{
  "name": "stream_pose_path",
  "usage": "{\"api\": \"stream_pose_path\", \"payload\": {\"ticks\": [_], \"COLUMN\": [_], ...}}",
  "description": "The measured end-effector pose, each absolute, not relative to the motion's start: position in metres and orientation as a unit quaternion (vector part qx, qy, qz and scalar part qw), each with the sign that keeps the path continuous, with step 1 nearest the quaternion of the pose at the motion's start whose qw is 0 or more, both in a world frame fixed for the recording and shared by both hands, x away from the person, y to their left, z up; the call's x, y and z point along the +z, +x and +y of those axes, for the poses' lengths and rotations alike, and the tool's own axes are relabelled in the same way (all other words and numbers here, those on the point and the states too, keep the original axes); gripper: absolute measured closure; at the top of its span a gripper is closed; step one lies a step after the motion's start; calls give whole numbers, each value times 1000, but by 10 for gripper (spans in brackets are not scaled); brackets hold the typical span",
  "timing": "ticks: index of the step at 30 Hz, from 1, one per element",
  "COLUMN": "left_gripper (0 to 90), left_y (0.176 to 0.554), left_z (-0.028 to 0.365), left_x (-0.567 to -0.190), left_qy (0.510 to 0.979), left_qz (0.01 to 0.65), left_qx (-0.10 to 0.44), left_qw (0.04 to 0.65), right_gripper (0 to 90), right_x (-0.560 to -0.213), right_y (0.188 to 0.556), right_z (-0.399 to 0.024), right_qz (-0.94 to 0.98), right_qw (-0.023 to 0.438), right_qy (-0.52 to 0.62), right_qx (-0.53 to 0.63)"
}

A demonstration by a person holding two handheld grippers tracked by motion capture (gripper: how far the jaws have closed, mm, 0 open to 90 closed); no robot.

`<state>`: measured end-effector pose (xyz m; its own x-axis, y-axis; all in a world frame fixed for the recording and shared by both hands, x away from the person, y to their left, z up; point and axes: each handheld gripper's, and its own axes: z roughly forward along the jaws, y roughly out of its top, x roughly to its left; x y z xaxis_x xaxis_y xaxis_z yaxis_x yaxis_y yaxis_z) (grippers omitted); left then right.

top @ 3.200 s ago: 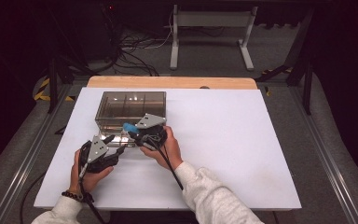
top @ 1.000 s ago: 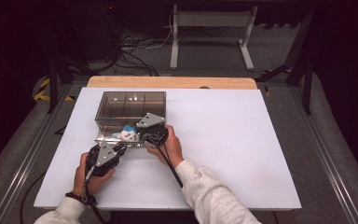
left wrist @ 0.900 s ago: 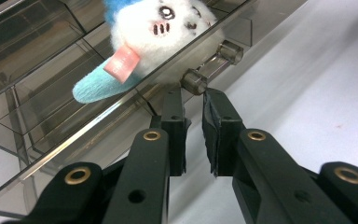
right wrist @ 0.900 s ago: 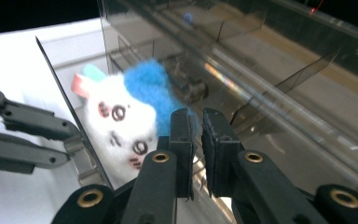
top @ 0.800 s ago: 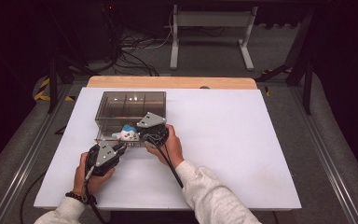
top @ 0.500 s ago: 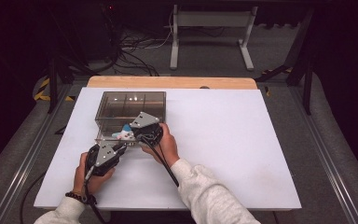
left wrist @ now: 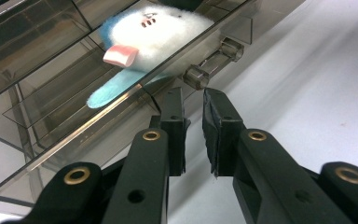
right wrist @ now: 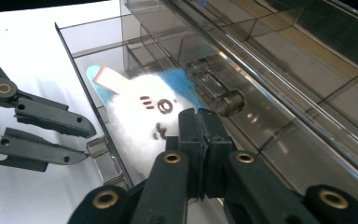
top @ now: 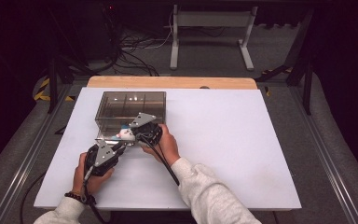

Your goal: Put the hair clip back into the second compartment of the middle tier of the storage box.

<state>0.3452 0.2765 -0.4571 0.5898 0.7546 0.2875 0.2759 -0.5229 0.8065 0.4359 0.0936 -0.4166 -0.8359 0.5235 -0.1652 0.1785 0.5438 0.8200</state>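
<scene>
Hands enter the high view from the bottom edge, both angled toward the smoky clear box [top: 121, 100] on the white table [top: 242, 154]. The left gripper [top: 121, 145] lies low on the table, pointing up-right at the box's near edge. The right gripper [top: 131, 133] comes in from the right, wrist bent, its tip at the white and blue toy [top: 126, 134] by the drawer front.

Seen in the left gripper view, the left gripper [left wrist: 193, 109] has its jaws a narrow gap apart with nothing between them, just below the drawer handle [left wrist: 212, 63]. The toy [left wrist: 154, 35] lies in the drawer [left wrist: 51, 116] above.

From the right gripper view, the right gripper [right wrist: 198, 122] has its jaws pressed together, pinching the toy's [right wrist: 140, 121] fluff. The toy sits in the pulled-out drawer [right wrist: 100, 154], and the left gripper [right wrist: 86, 140] reaches in from the left beside the handle [right wrist: 103, 154].
</scene>
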Motion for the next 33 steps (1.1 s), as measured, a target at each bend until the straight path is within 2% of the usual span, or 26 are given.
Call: {"api": "stream_pose_path", "payload": {"ticks": [12, 33], "left_gripper": [799, 830], "left_y": [347, 355], "left_z": [280, 276], "left_x": [-454, -452], "left_qy": [799, 792], "left_qz": [326, 337], "left_qx": [334, 349], "left_qw": [379, 371], "right_gripper": [826, 751], "right_x": [-405, -405], "right_y": [423, 388], "right_z": [74, -3], "right_qz": [835, 810], "right_qw": [216, 223], "right_qy": [207, 203], "right_qx": [462, 503]}}
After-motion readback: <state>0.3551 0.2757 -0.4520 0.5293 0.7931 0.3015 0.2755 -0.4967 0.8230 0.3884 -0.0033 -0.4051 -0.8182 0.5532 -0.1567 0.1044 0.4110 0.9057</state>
